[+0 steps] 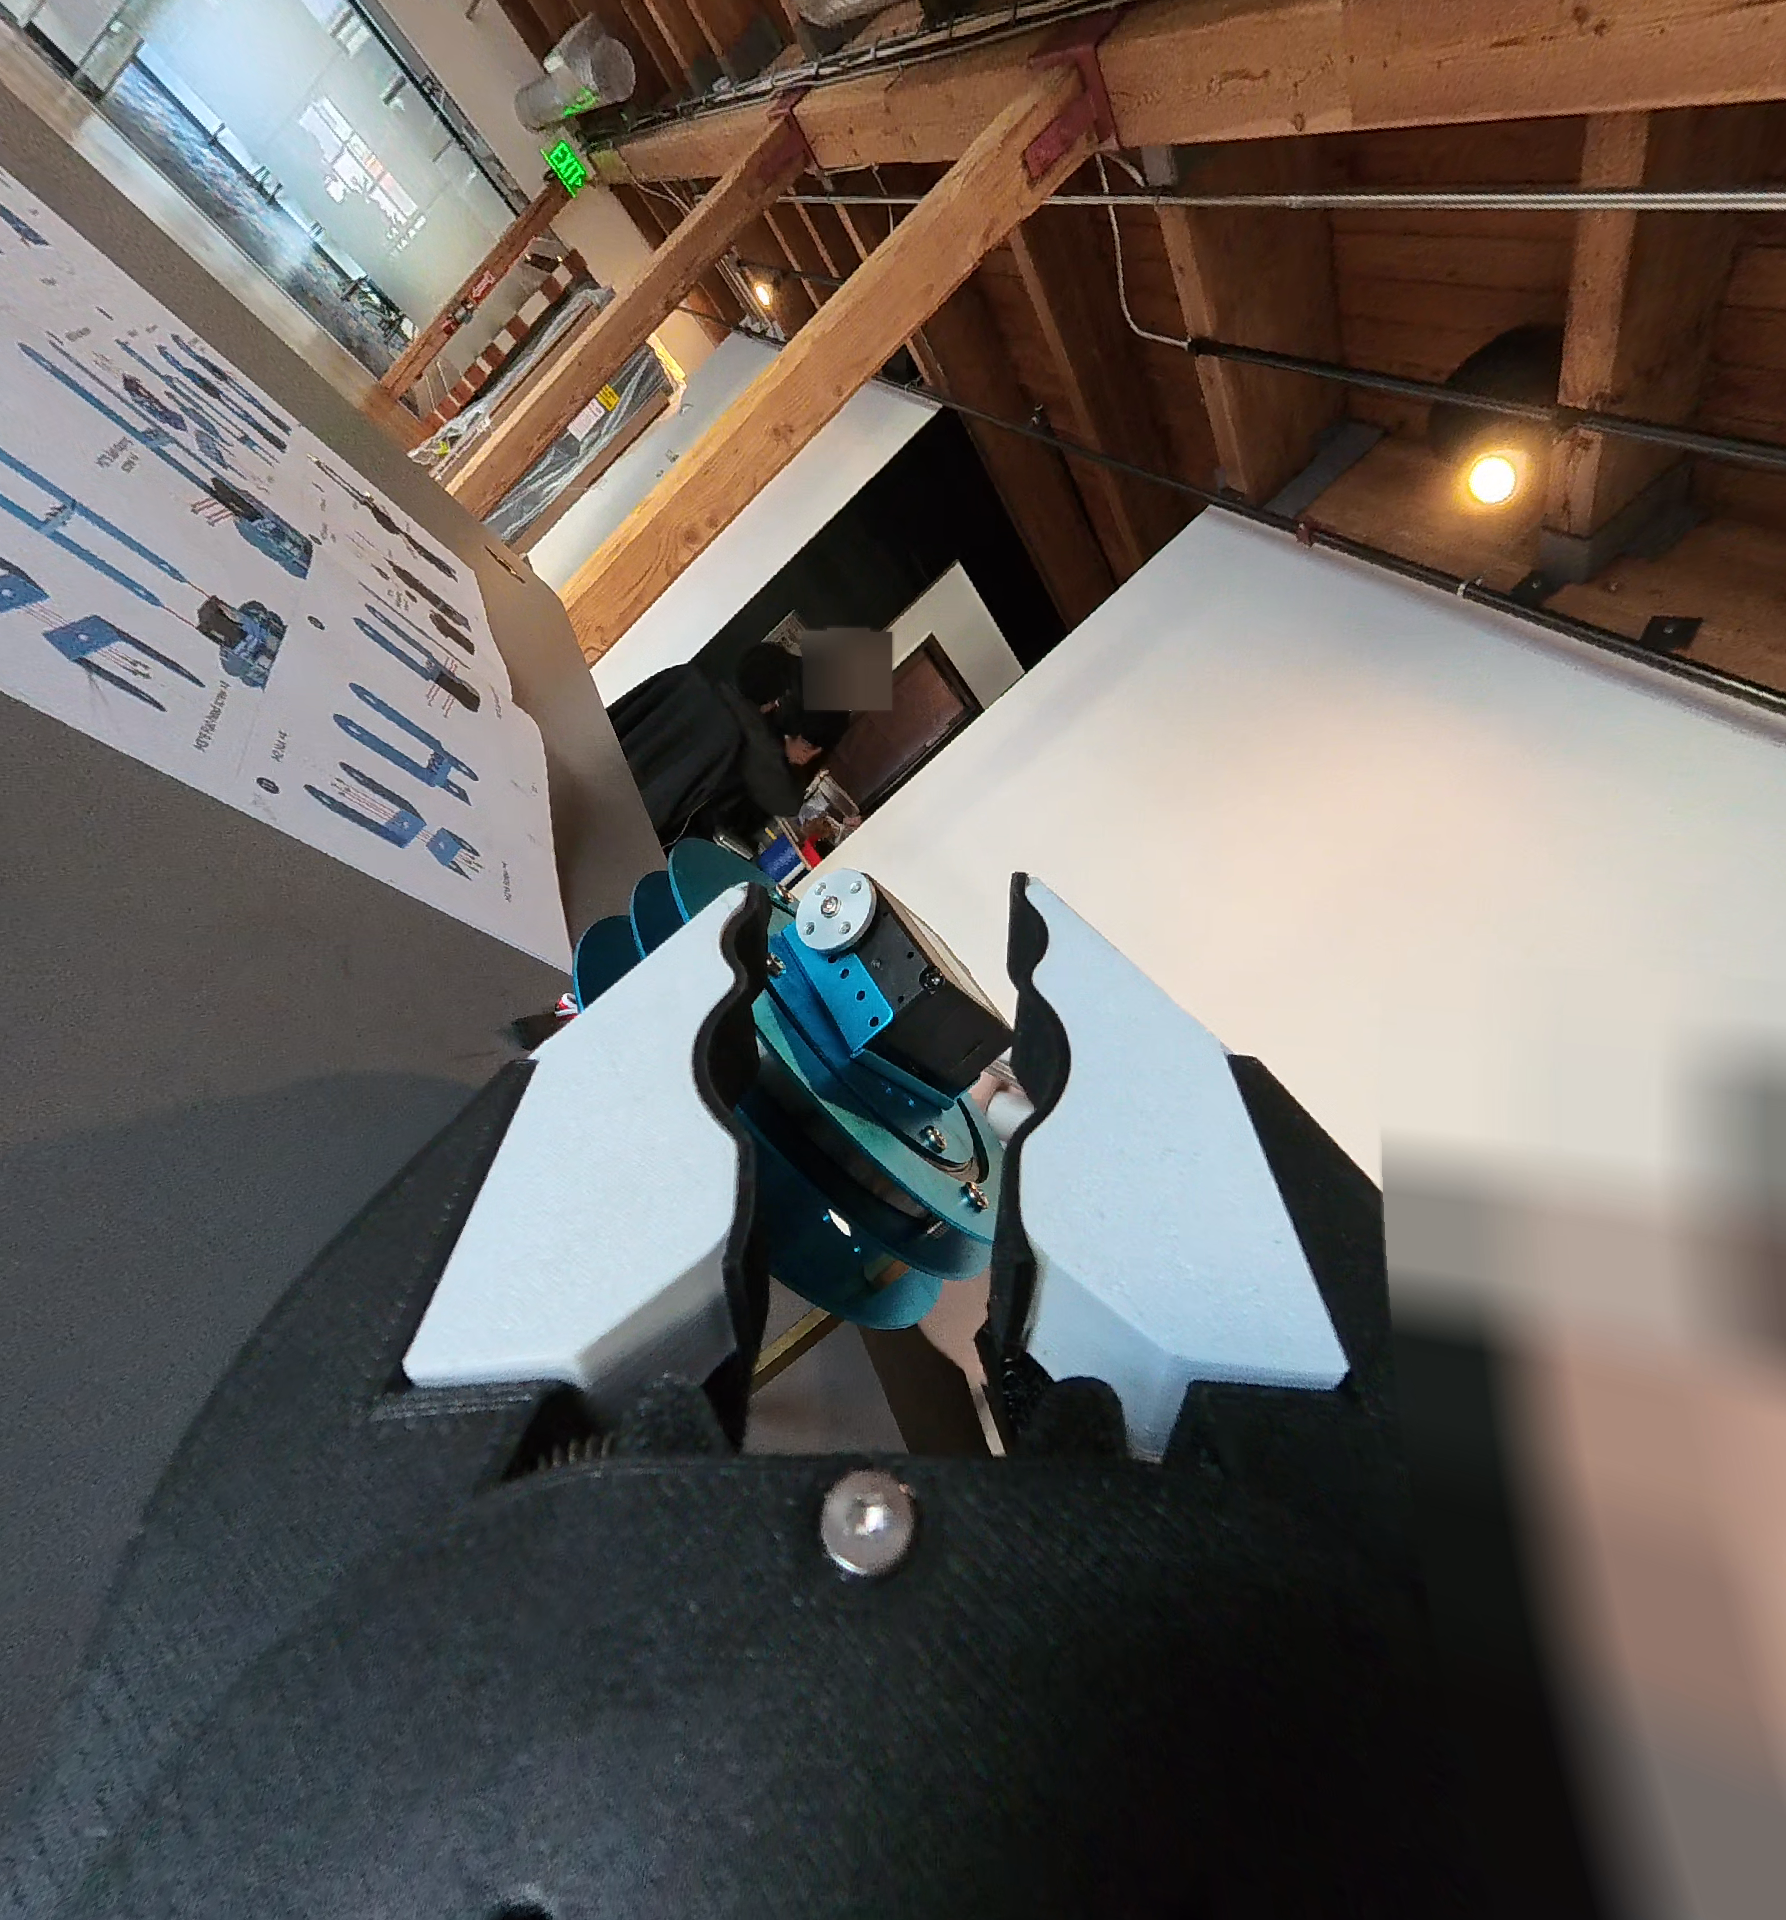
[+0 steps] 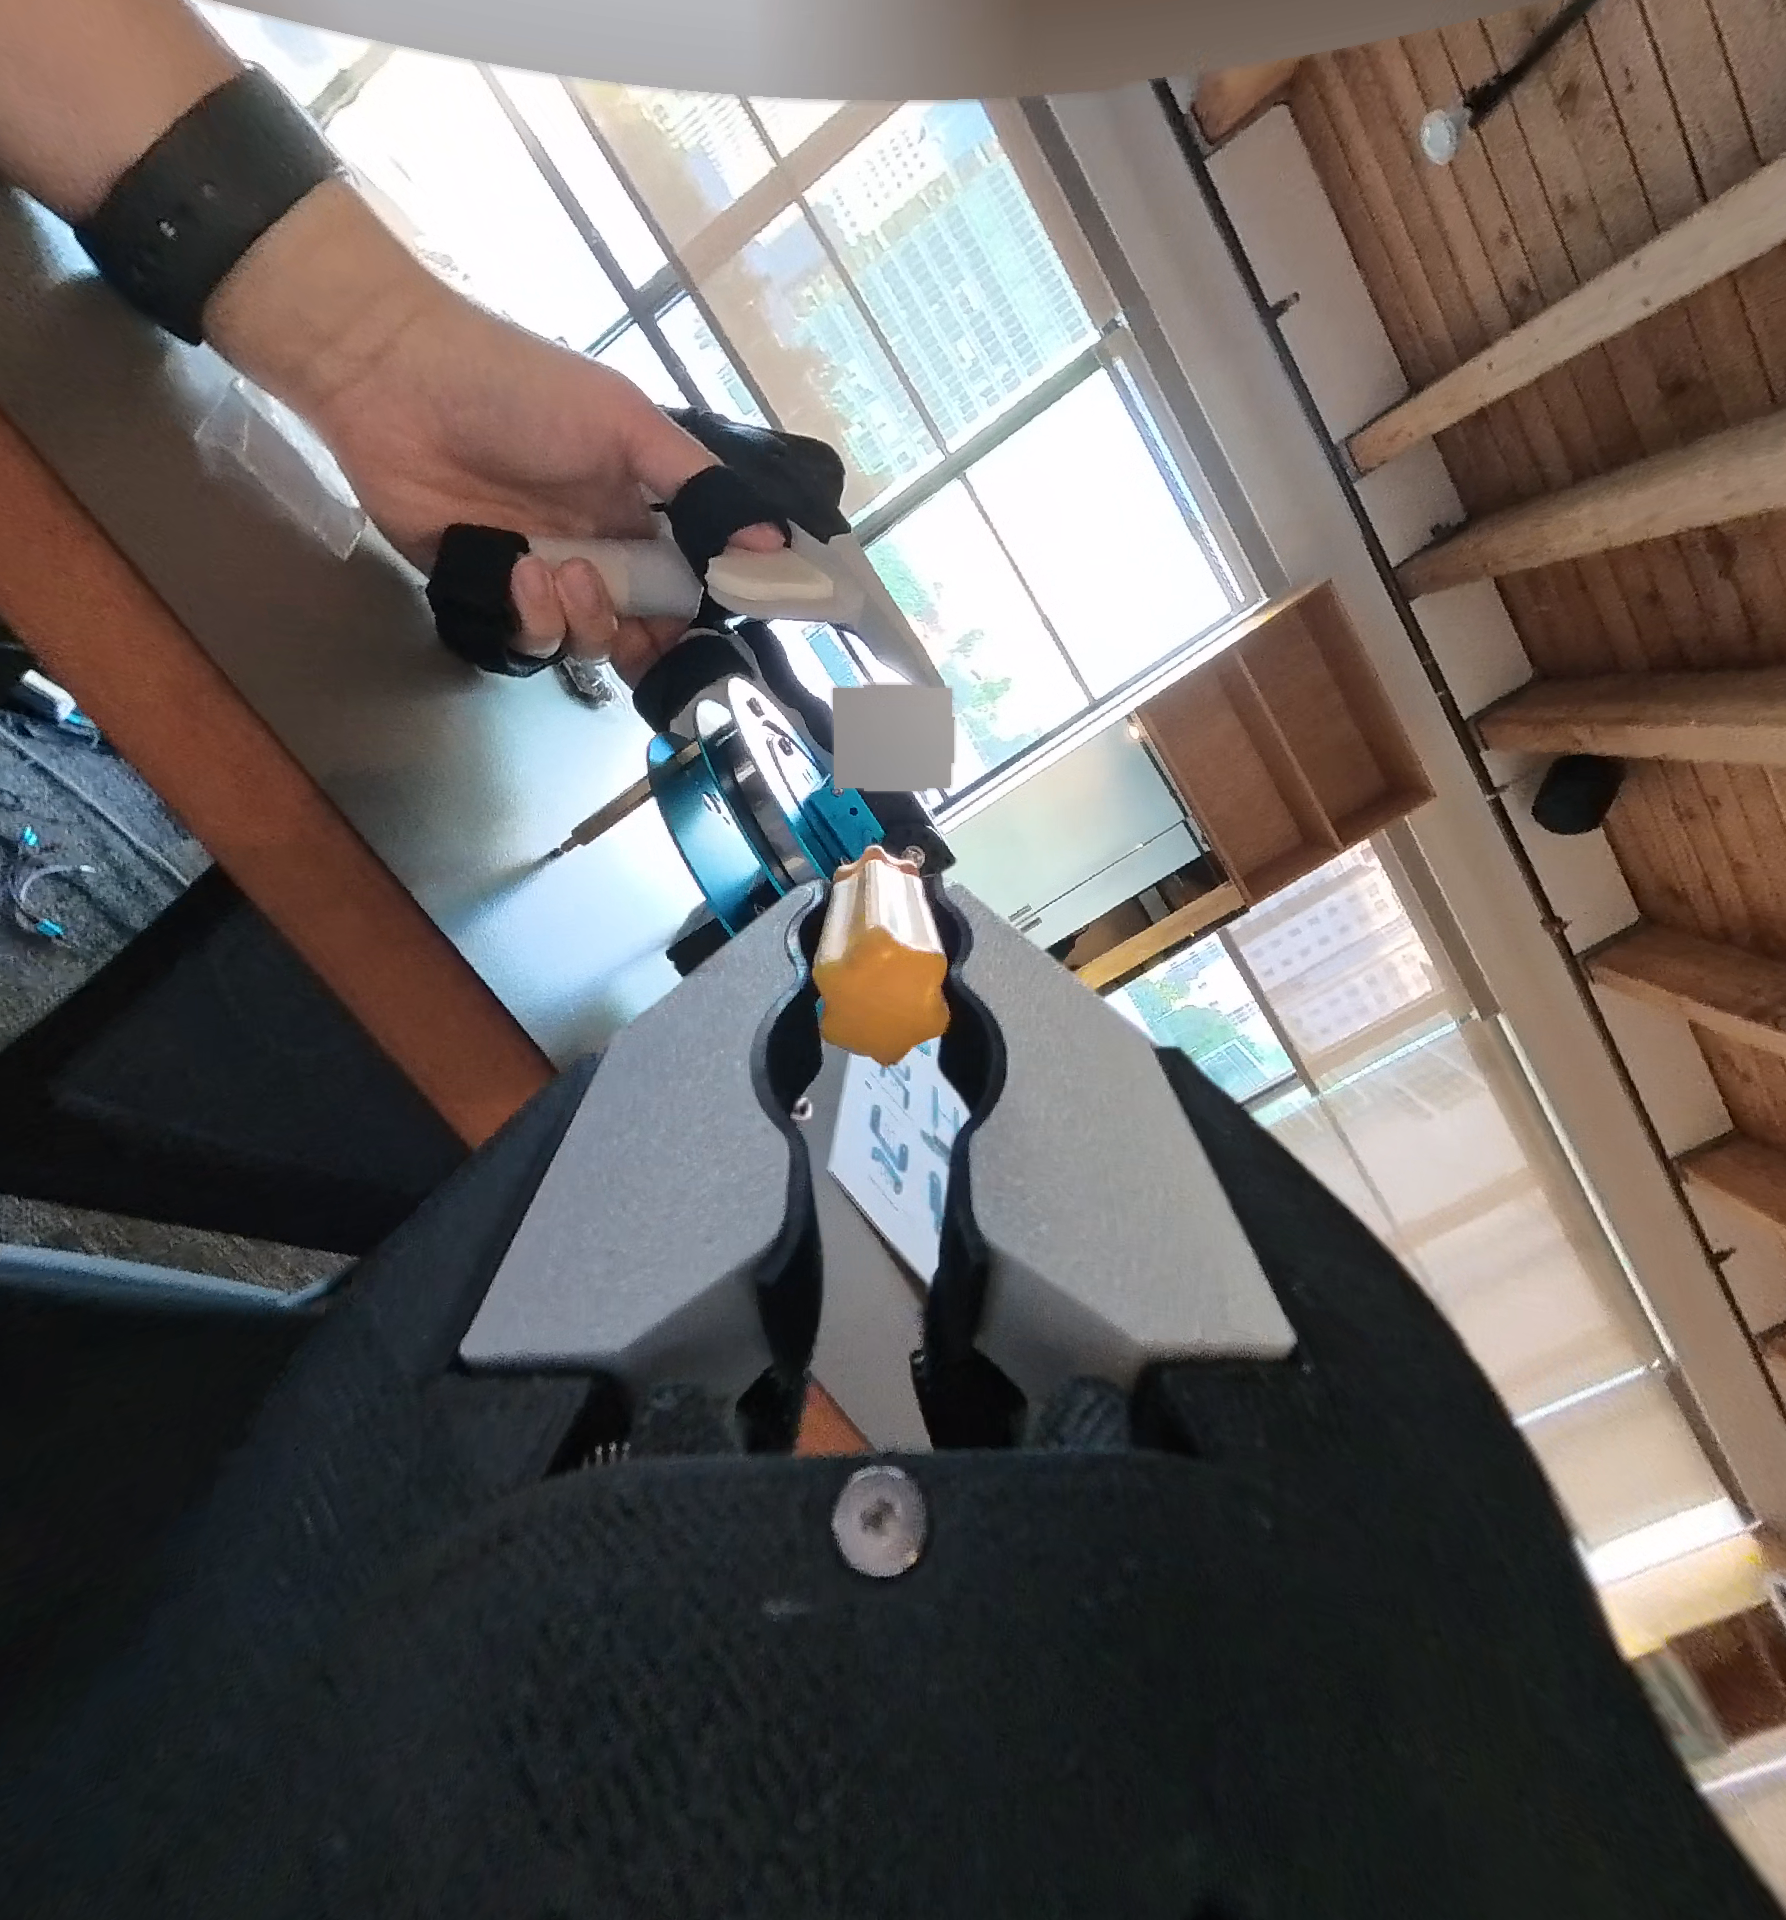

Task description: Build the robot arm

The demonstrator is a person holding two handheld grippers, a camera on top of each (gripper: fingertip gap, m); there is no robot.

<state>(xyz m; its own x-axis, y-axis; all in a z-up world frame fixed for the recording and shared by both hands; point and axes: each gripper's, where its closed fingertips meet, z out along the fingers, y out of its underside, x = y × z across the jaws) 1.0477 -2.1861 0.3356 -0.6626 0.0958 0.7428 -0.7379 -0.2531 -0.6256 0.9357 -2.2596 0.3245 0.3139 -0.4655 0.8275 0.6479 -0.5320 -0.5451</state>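
Left tool (image 1: 884, 1049) clamped on a blue metal turntable assembly (image 1: 868, 1153): stacked anodised discs w/ a black servo (image 1: 920, 977) in a perforated blue bracket on top, lifted off the grey tabletop (image 1: 193, 1039). White printed sheet (image 1: 245, 623) lies flat on the tabletop, well apart to the left. Right tool (image 2: 881, 971) pinched nearly closed on a ribbed amber plastic screwdriver handle (image 2: 876, 977), pointing at the assembly (image 2: 743, 821). Bare hand (image 2: 473, 447) w/ black wrist strap grips the other tool beyond.
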